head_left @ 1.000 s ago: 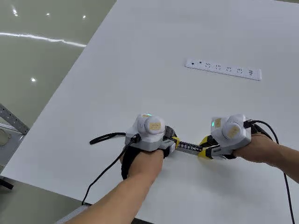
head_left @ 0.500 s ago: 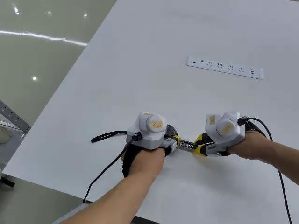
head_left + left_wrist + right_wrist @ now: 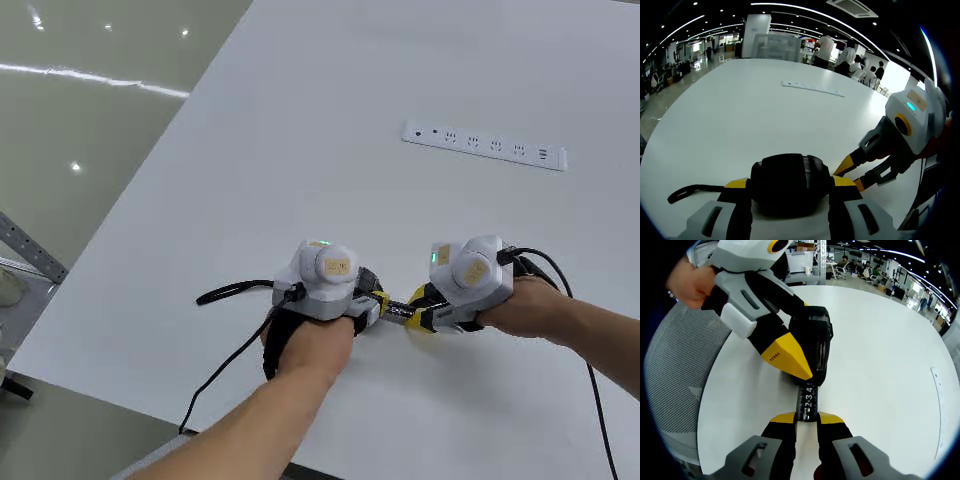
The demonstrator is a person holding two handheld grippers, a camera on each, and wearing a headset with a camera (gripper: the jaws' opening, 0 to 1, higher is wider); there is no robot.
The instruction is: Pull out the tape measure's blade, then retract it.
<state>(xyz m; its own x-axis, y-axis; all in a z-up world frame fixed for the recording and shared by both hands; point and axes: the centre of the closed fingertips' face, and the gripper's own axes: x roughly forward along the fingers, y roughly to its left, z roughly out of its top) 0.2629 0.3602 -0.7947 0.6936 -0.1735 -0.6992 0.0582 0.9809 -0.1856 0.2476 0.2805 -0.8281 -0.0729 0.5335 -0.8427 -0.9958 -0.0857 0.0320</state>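
The black tape measure case (image 3: 363,283) rests on the white table (image 3: 330,130) with my left gripper (image 3: 368,308) shut on it. In the left gripper view the case (image 3: 790,184) fills the space between the yellow-tipped jaws. A short stretch of blade (image 3: 399,311) runs from the case to my right gripper (image 3: 418,318), which is shut on the blade's end. The right gripper view has the numbered blade (image 3: 807,399) pinched between its jaws (image 3: 807,418), a little way from the case (image 3: 813,346). The right gripper (image 3: 852,169) also enters the left gripper view from the right.
A white power strip (image 3: 484,146) lies far across the table, also in the left gripper view (image 3: 812,88). The case's black wrist strap (image 3: 232,293) trails left toward the table's near-left edge. Cables hang from both grippers. People stand beyond the table's far end (image 3: 837,50).
My right gripper has moved left toward the case, and the exposed blade has grown shorter. The left gripper and the case have stayed put.
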